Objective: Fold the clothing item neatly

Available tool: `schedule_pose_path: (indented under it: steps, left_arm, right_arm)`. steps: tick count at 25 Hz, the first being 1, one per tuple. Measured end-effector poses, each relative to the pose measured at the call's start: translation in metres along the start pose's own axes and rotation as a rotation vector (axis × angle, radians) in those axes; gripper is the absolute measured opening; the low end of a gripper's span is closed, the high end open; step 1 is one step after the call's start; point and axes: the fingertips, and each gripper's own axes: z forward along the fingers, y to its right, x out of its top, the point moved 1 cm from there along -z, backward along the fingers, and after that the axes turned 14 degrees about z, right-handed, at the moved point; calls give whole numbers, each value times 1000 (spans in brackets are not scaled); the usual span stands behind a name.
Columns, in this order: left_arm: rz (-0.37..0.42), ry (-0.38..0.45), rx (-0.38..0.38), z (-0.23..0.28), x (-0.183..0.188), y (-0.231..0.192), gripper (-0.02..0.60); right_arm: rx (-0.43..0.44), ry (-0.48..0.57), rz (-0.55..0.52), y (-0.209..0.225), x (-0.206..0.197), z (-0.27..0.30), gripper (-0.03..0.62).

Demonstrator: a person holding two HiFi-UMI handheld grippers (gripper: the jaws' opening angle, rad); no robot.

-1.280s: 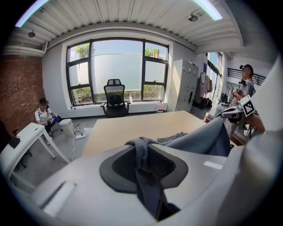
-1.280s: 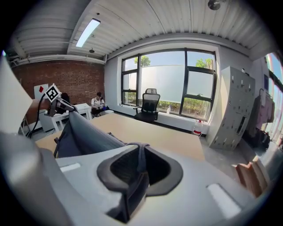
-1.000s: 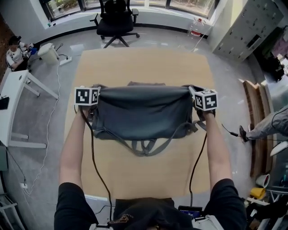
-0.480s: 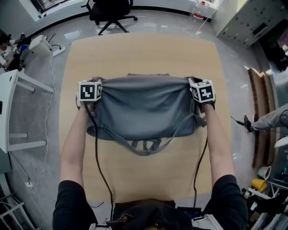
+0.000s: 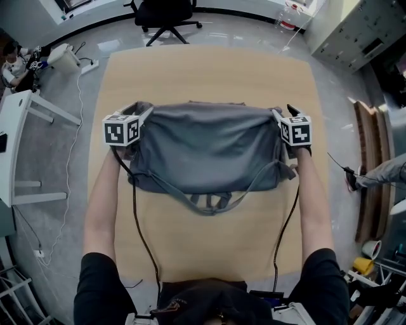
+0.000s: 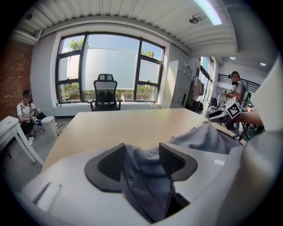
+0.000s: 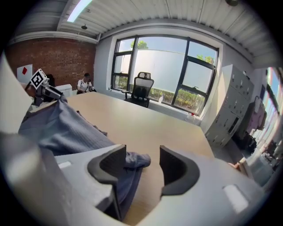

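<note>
An open-plan office or lab workroom. Straight ahead of the left gripper, past a wide wooden table, a black office chair stands before tall, dark-framed windows. Right of the right gripper stand grey lockers; to its left is a brick wall. A strip light runs overhead.

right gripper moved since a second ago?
Yes. The right gripper has sunk toward the table and now sits further inside its right edge. Its jaws have just been opening; the garment corner lies loose between them.
</note>
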Motion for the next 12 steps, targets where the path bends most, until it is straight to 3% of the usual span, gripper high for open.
schedule_pose_path:
  steps: [6, 12]
  left_arm:
    - [50, 43, 122, -41, 23, -8, 258]
    - [135, 45, 77, -82, 19, 40, 204]
  right_arm:
    - [48, 96, 29, -17, 23, -53, 229]
    - [208, 108, -49, -77, -3, -119, 225]
